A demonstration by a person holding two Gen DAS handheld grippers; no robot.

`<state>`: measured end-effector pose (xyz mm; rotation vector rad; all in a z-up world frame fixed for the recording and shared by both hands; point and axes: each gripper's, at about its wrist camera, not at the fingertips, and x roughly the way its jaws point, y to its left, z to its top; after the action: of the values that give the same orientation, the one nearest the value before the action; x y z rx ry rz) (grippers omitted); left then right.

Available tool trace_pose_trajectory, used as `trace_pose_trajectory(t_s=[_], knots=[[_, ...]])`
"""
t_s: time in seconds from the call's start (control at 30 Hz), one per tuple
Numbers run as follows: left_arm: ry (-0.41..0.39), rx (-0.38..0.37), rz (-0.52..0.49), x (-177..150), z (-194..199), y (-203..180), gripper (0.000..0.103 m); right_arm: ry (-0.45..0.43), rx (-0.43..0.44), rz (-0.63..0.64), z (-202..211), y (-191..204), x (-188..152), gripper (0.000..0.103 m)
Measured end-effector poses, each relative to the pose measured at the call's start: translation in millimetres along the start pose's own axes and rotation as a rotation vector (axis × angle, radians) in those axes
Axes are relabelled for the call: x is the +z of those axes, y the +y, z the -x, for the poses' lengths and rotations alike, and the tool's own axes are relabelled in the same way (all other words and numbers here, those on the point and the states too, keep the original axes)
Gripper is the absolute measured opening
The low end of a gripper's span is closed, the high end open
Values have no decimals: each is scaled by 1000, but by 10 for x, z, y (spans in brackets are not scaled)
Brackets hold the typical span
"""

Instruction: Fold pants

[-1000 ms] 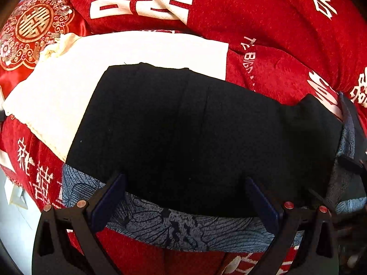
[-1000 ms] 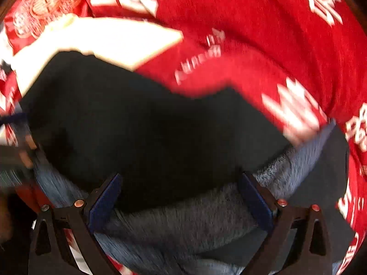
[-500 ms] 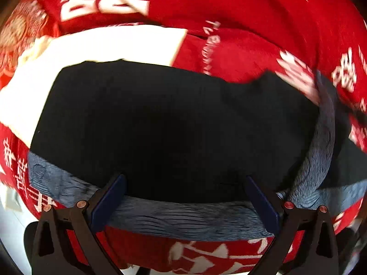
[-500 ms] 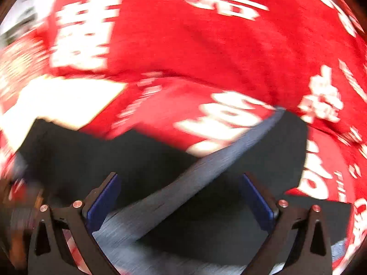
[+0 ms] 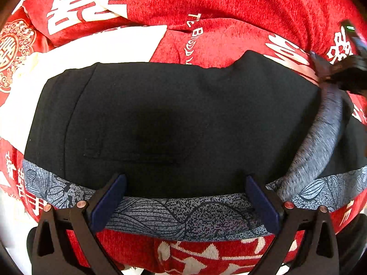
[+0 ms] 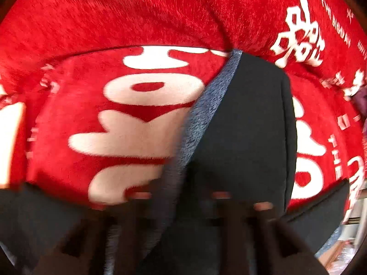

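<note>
The black pants with a grey patterned waistband lie across a red blanket. My left gripper is open, its blue pads on either side of the waistband's front edge, holding nothing. The right gripper shows at the far right of the left wrist view, over a folded-up grey inner strip. In the right wrist view the pants and grey strip fill the lower middle. The right gripper is heavily blurred, its fingers close together over the cloth.
The red blanket with white characters covers the whole surface. A white cloth lies under the pants at the back left. The blanket's front edge drops off just below the waistband.
The right gripper has moved right along the pants and its blue pads, open half a second ago, now blur together. The left gripper's view shifted slightly; it stays open at the waistband.
</note>
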<state>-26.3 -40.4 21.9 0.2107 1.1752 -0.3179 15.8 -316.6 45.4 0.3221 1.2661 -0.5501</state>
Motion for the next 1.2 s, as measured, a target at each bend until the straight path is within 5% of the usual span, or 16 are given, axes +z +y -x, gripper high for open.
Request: trace_pose_trajectory(t_s=[0.13,0.3,0.4,0.5,0.67,0.7,0.73,0.8,0.93,1.1,1.17,1.2], knots=[[15,-29,19,-17,68,43,103,-115,81,-94,479,-314,-297,7],[11,-109,26,-54,192,8,103,-306,78,-250,1176,-902,-1232,7],[7,-137,-33,-41,227,-218,103,-272,26,-357,1101,-1286,-1672,7],[-7,-137,-113,-22,247,-480,103,-142,44,-422,789,-1624,-1932,8],[35,-147,-125,26,95,-641,103,-172,75,-349,990,-1606,-1736,11],[44,-152,-112,18,67,-636,103,-198,58,-299,1067,-1495,-1602,29],[47,-156,-106,24,41,-627,103,-222,38,-254,1135,-1381,-1462,68],[44,-157,-105,27,33,-618,103,-284,7,-156,1245,-1100,-1163,102],[48,-158,-107,-23,74,-606,103,-355,-34,11,1218,-369,-621,102],[51,-163,-119,3,46,-597,103,-137,-226,157,386,413,2,102],[54,-168,-122,11,36,-597,103,-19,-311,174,-52,490,135,87],[55,-168,-126,12,33,-600,103,45,-330,179,-239,465,163,54]])
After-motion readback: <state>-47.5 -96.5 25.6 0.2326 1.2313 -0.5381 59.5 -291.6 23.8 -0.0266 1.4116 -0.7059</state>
